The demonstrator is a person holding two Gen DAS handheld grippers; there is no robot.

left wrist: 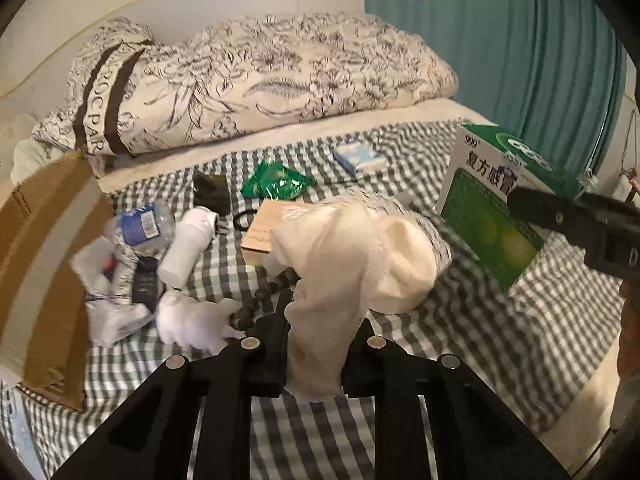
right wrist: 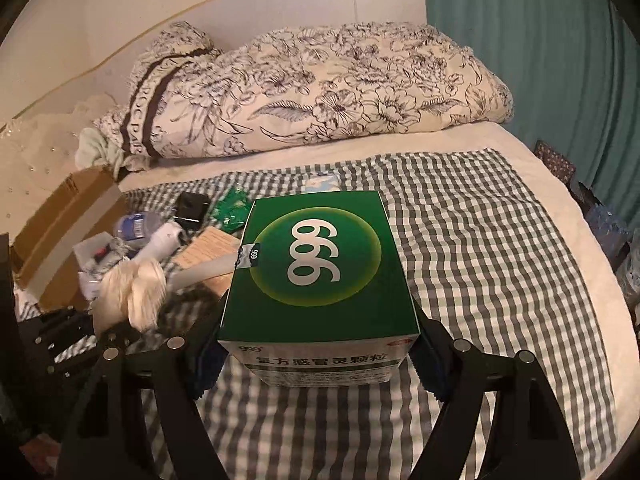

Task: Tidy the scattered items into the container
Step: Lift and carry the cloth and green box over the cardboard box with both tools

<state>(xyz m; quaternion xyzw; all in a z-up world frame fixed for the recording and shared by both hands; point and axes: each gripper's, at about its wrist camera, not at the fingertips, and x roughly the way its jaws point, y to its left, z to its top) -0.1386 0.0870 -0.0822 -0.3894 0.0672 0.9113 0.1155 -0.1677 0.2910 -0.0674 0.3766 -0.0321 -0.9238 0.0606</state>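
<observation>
Bed (right wrist: 480,240): round edge curving along the right, checked cloth (right wrist: 460,216) over its middle; the right half of the cloth lies bare and gives the widest room. Far edge: floral duvet (right wrist: 320,92) rolled along the headboard, well behind the clutter. Right of the bed: teal curtain (right wrist: 540,60). Left edge: cardboard box (left wrist: 44,248), open, flap raised, touching the pile beside it. Left tongs (left wrist: 316,344): narrow, clamped on a cream cloth (left wrist: 360,256) that hangs lifted above the bed and hides part of what lies behind it. Right tongs (right wrist: 318,344): set wide, pads pressed on both sides of a green carton (right wrist: 320,256) held clear of the checked cloth; in the left view the carton stands at the right, apart from the cream cloth. Clutter between the tongs and the cardboard box: white bottle (left wrist: 188,244) lying tilted, crushed water bottle (left wrist: 140,224), white glove (left wrist: 192,320), dark beads (left wrist: 260,292) partly under the cream cloth, tan box (left wrist: 264,232), plastic bag with small items (left wrist: 108,280) just beside the cardboard box. Farther back: black pouch (left wrist: 210,192), green sachets (left wrist: 276,184), blue packet (left wrist: 360,158), each apart from the others.
</observation>
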